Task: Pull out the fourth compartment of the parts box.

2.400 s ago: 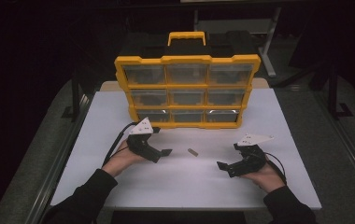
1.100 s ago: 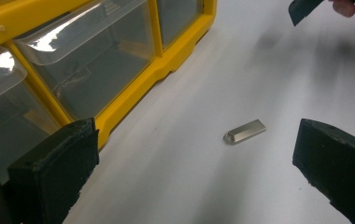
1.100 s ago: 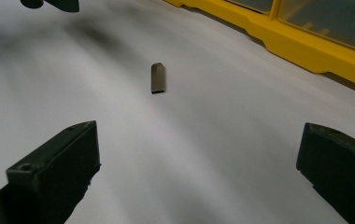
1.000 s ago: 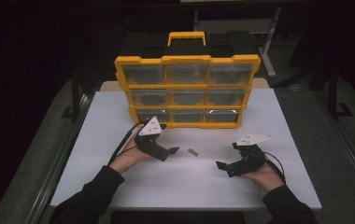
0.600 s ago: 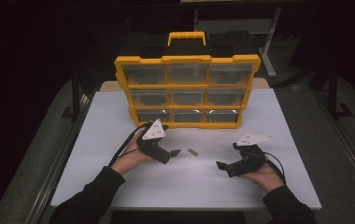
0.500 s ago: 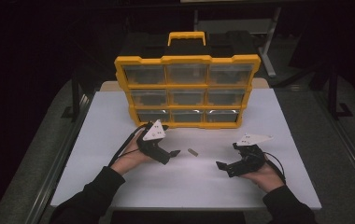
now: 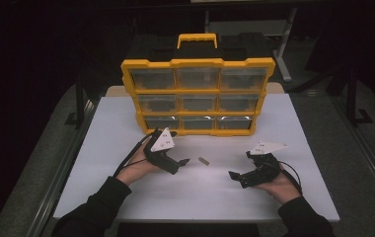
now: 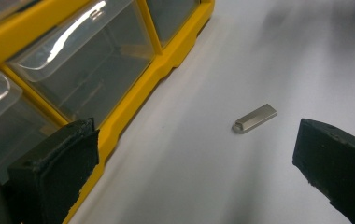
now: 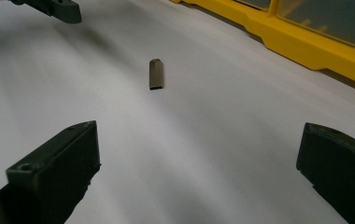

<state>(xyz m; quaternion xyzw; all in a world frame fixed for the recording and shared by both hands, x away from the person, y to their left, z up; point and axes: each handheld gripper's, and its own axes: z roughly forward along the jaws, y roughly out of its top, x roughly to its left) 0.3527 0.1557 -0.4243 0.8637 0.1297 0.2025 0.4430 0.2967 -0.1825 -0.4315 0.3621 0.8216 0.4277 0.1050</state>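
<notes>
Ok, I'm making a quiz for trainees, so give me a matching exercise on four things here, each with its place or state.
1 left hand-held gripper
2 right hand-held gripper
3 metal piece
4 organizer

A upright at the table's back, drawers shut
B lying flat between the grippers
C open, near the organizer's lower left corner
D open, low at the table's right

Pairs: 1-C, 2-D, 3-B, 4-A

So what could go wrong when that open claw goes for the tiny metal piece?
The small metal piece lies flat on the white table, so the open left gripper may push it away rather than pinch it. The yellow drawer organizer sits close beside that gripper; a jaw could bump its base.
</notes>
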